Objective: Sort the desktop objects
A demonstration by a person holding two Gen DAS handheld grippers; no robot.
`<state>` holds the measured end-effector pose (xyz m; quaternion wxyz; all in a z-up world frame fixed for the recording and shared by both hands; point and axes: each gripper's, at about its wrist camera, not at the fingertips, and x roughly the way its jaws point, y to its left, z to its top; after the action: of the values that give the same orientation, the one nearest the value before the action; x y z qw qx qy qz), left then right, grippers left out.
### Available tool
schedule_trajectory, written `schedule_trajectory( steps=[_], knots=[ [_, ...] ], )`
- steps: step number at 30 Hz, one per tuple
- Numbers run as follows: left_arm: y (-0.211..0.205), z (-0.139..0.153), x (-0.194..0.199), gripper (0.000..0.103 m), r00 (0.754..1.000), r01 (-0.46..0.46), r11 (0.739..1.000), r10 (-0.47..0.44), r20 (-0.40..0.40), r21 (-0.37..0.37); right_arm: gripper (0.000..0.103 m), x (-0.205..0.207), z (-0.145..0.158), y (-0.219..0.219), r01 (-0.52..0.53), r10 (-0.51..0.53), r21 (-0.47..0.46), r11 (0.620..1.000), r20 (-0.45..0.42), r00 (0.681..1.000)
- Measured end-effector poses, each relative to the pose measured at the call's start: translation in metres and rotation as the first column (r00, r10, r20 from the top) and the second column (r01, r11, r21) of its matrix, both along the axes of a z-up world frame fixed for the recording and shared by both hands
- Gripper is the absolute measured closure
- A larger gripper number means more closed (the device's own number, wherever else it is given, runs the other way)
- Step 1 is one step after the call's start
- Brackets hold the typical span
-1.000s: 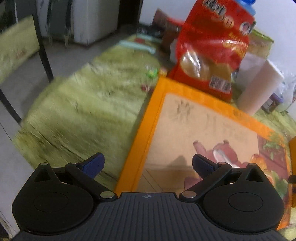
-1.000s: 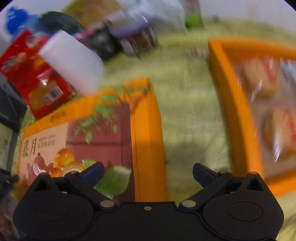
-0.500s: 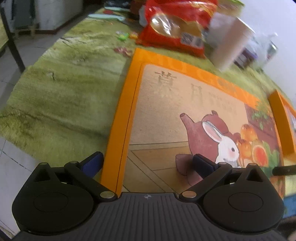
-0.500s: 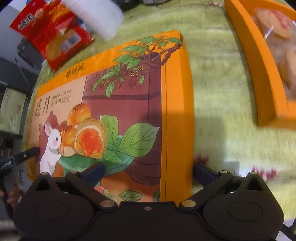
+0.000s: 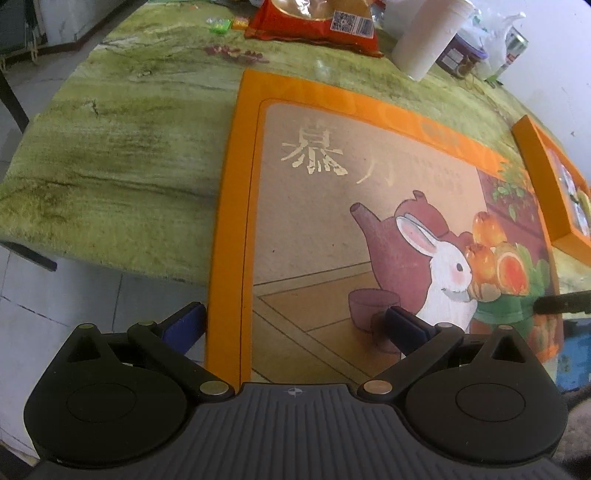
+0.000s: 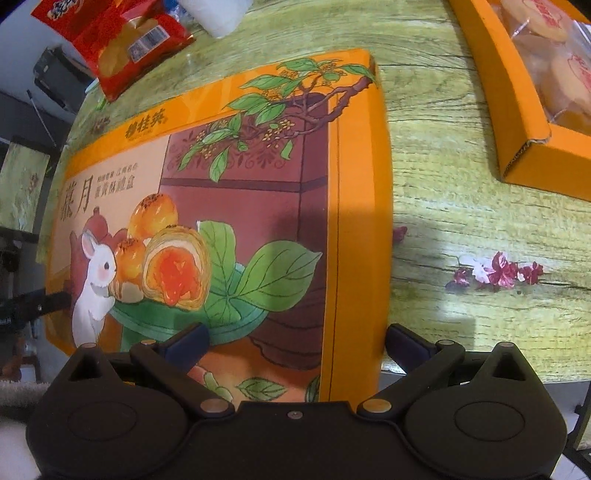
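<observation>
sorting looks barely begun, judging from how much lies loose on the green patterned surface point(image 5: 122, 155). left tongs point(image 5: 295, 325) are spread wide over the near left corner of the orange box lid point(image 5: 332, 206), one blue pad off the lid's outer edge and the other above its printed face; right tongs point(image 6: 295, 341) are likewise spread, straddling the lid's near right edge. neither pair pinches anything, and whether any pad touches the card cannot be told. the lid lies flat near the front edge of the surface, picture side up, its near end seeming to reach over that edge. the open orange tray point(image 6: 517, 122) with wrapped pastries point(image 6: 561, 81) sits apart to the right, uncovered. further back a red snack bag point(image 5: 317, 26), a white paper cup point(image 5: 428, 37) and some jars and plastic bags point(image 5: 480, 48) are left as they lie, along with small sweets point(image 5: 221, 25). my reading is that the lid is about to be gripped at both ends and carried to the tray, with everything else left to do.
</observation>
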<state>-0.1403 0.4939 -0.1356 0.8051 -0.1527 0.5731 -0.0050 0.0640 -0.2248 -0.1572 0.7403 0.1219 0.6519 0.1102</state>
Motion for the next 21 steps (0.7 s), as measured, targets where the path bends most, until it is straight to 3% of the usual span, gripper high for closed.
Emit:
schedule_trajectory(
  steps=[8, 17, 21],
  knots=[
    [-0.003, -0.003, -0.011, 0.000, 0.999, 0.031, 0.999, -0.031, -0.020, -0.025, 0.000, 0.003, -0.007, 0.015, -0.016, 0.016, -0.015, 1.000, 0.011, 1.000],
    [0.025, -0.012, 0.010, 0.000, 0.995, -0.093, 0.990, 0.095, 0.015, -0.106, 0.000, 0.004, -0.010, 0.028, -0.030, 0.030, -0.009, 1.000, 0.005, 1.000],
    [0.026, -0.016, 0.024, 0.000, 0.995, -0.102, 0.986, 0.104, 0.005, -0.133, 0.000, 0.006, -0.005, 0.024, -0.023, 0.023, -0.025, 0.999, 0.017, 1.000]
  ],
)
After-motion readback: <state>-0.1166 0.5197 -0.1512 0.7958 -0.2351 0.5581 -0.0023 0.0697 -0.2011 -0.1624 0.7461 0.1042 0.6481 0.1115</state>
